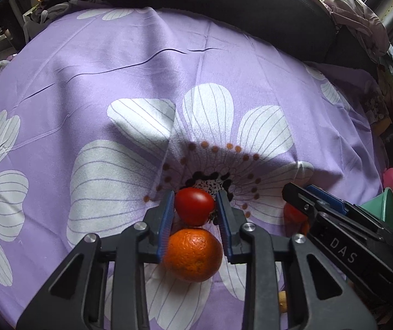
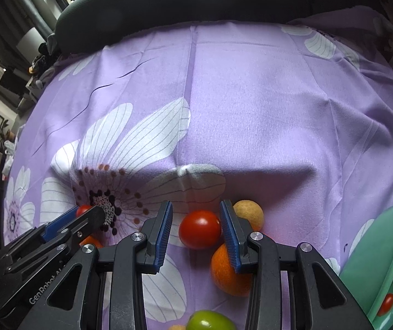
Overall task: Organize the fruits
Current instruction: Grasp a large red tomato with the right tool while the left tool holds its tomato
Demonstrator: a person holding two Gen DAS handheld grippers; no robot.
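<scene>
Writing: white letters "DAS" are showing on the right gripper's point(image 1: 303, 200) black arm in the left wrist view; "GenRobot A…" is reading along the left gripper's arm in the right wrist view, the end cut off.
Left gripper point(image 1: 195, 206): its blue pads are pressing both sides of a red tomato point(image 1: 194, 205), jaws nearly closed on it.
Right gripper point(image 2: 196, 227): jaws are standing partly open around a second red tomato point(image 2: 199, 229); a gap is showing on the left side, and the right pad is close to it, contact unclear.
Tomatoes: two between the jaws, one more lying in the green bowl point(image 2: 383, 269) at the right edge.
Oranges: one orange point(image 1: 193, 254) is sitting just behind the left gripper's tomato; another orange point(image 2: 230, 272) is lying beneath the right gripper's right finger.
Other fruit: one yellowish round fruit point(image 2: 250, 213), one green fruit point(image 2: 209, 320) at the bottom edge.
Desk: a purple cloth point(image 2: 251, 110) with white flowers is covering it.
</scene>
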